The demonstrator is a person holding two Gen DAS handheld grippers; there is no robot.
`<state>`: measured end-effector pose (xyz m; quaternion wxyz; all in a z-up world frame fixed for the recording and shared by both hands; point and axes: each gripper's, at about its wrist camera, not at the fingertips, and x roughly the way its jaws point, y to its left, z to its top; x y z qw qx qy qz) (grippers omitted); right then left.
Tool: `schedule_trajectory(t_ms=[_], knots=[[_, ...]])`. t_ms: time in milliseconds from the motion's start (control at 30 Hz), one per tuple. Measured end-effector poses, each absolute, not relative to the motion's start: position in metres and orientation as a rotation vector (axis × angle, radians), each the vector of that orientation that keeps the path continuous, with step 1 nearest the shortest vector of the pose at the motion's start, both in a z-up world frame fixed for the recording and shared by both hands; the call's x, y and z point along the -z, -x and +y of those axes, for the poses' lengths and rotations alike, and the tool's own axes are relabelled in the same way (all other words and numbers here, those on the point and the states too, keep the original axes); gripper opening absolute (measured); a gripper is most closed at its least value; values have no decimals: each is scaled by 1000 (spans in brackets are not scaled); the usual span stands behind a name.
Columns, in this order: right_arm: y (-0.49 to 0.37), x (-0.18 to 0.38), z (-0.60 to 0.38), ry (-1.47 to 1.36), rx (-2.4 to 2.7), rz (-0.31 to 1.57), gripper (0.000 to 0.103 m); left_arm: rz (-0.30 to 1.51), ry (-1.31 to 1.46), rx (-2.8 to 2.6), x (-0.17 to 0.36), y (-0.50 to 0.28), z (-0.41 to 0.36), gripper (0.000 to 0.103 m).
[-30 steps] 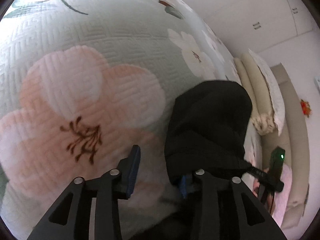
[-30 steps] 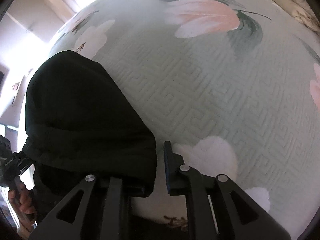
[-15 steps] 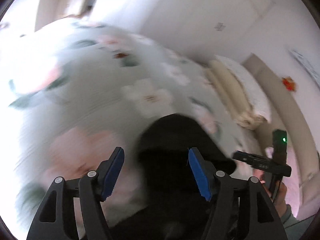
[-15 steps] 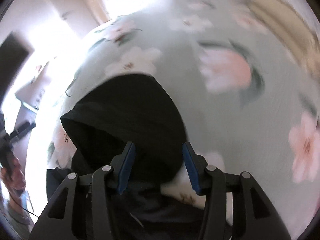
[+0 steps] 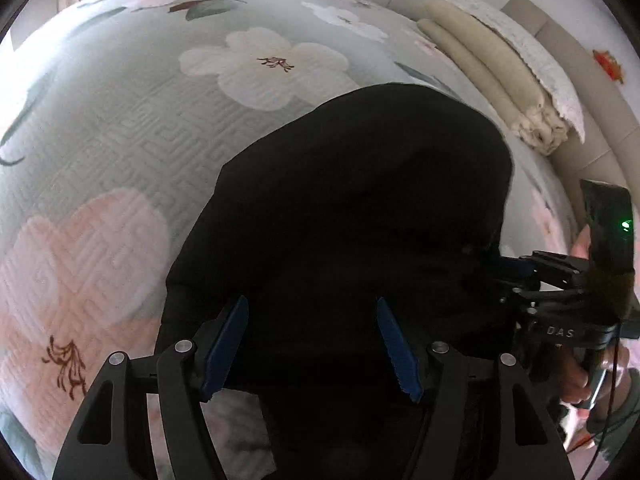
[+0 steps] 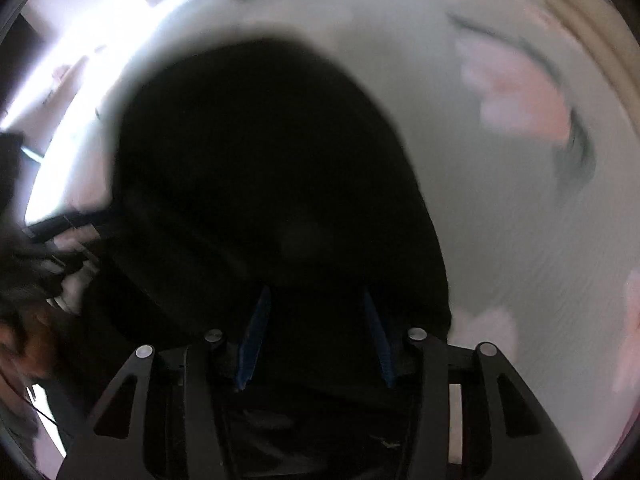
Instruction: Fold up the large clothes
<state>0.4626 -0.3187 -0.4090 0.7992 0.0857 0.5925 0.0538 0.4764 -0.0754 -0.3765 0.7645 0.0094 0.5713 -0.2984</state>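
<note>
Left wrist view, black garment [image 5: 360,208] on floral quilt [image 5: 120,120], left claw [image 5: 312,340] open

Matt black cloth garment [image 5: 360,208] on quilted, embossed floral bedspread [image 5: 132,128].

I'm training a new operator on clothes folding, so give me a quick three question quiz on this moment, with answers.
1. True or false: the left gripper is clamped on the black garment.
2. What does the garment lie on? A) a wooden table B) a floral quilt C) a tiled floor
3. Fill in: the right gripper has its jaws ____.

Key: 1 false, its jaws stand apart over the cloth; 2 B; 3 open.
</note>
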Motion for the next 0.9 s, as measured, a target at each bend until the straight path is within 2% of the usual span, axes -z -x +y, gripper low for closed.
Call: schedule_trajectory(t_ms=[133,267,367,400,433,500,600,700,800,900], knots=[[-467,414,-326,-223,-103,1235,49,1215,-68,619,376,-474,-83,68],[-465,394,-334,-199,-153,1247,49,1212,-64,666,347,-473,-73,69],[-453,364,-357,-258,-198,1192,56,1138,-43,737,311,-469,-59,69],[-449,354,-368,-276,-202,1162,62,1104,-32,760,297,-469,-55,70],[-445,349,-375,-287,-199,1146,67,1076,-27,771,286,-472,-51,77],[-443,342,-393,-314,-193,1126,72,1047,-30,757,279,-482,-47,81],[-449,354,-416,-366,-165,1161,73,1125,33,712,297,-519,-46,81],[-466,381,-431,-501,-198,1213,73,1267,156,731,339,-555,-42,81],[-480,417,-431,-643,-263,1287,73,1386,269,766,378,-563,-46,80],[-485,432,-411,-640,-309,1333,71,1397,330,793,397,-554,-52,80]])
